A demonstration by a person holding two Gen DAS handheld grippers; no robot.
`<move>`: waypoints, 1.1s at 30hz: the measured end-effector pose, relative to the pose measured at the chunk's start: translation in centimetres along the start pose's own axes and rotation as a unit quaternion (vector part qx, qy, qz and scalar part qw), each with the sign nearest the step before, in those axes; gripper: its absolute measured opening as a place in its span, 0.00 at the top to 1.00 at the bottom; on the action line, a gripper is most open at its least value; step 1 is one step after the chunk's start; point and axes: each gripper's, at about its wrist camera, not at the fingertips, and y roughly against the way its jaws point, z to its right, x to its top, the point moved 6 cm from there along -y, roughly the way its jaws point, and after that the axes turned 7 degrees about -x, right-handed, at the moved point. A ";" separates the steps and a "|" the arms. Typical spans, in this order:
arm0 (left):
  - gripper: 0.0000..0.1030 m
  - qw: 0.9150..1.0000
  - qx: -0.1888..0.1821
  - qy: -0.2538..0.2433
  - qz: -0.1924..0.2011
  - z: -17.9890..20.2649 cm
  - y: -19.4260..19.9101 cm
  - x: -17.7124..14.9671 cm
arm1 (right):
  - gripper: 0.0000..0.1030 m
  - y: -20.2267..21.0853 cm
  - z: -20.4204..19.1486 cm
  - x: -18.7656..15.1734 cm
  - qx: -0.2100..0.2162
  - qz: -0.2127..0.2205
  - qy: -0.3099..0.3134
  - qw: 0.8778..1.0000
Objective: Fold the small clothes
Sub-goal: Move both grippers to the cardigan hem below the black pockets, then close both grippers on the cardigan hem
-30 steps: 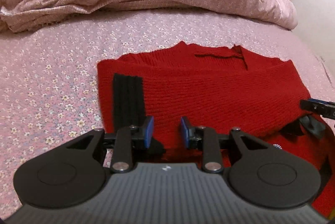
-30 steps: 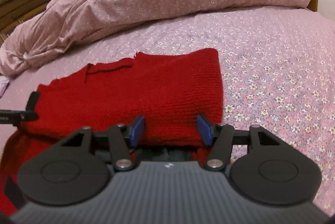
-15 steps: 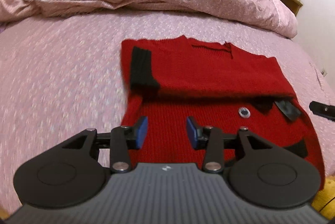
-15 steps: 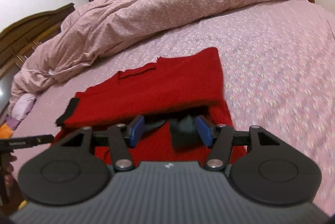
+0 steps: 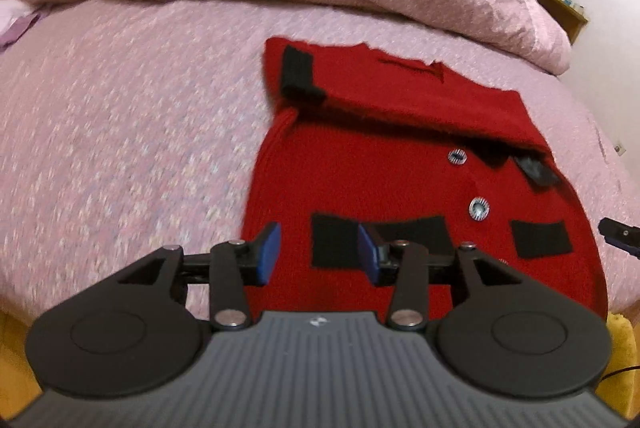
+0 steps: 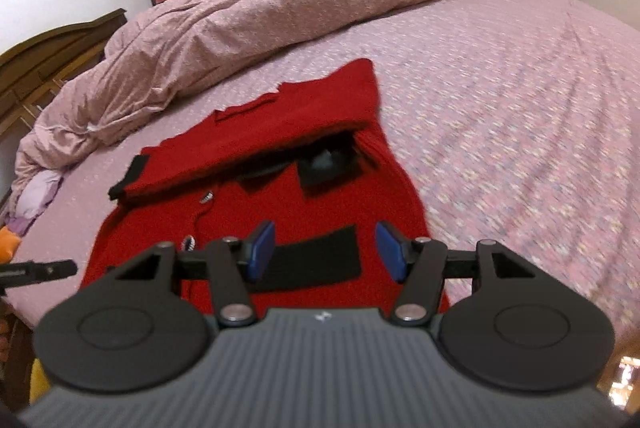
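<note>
Soft, limp knit cardigan [image 5: 360,180] on bed [image 5: 120,132]; best pinched at near hem corners (probably); both jaws apart, empty.

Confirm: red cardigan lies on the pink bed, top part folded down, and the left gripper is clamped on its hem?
Not quite. In the left wrist view the left gripper holds nothing; its jaws stand open above the red cardigan. The rest holds.

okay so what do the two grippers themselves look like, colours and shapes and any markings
The left gripper and right gripper look identical: black linkage arms with silver pivot pins, blue pads on the fingers, two round black discs, and a grey ribbed body with a small white logo.
</note>
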 end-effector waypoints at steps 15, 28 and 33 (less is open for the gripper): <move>0.51 0.999 0.009 0.006 -0.049 -0.8 -2.0 -3.7 | 0.43 -0.6 3.2 -3.2 -0.070 -0.034 -0.033 0.996; 0.44 0.999 0.005 -0.005 -0.039 -1.0 -1.1 -4.6 | 0.44 -0.7 4.2 -5.0 -0.060 -0.064 -0.036 0.995; 0.44 0.999 0.017 0.019 -0.026 -2.2 0.1 -4.9 | 0.45 -0.2 5.3 -5.4 -0.030 -0.064 -0.074 0.995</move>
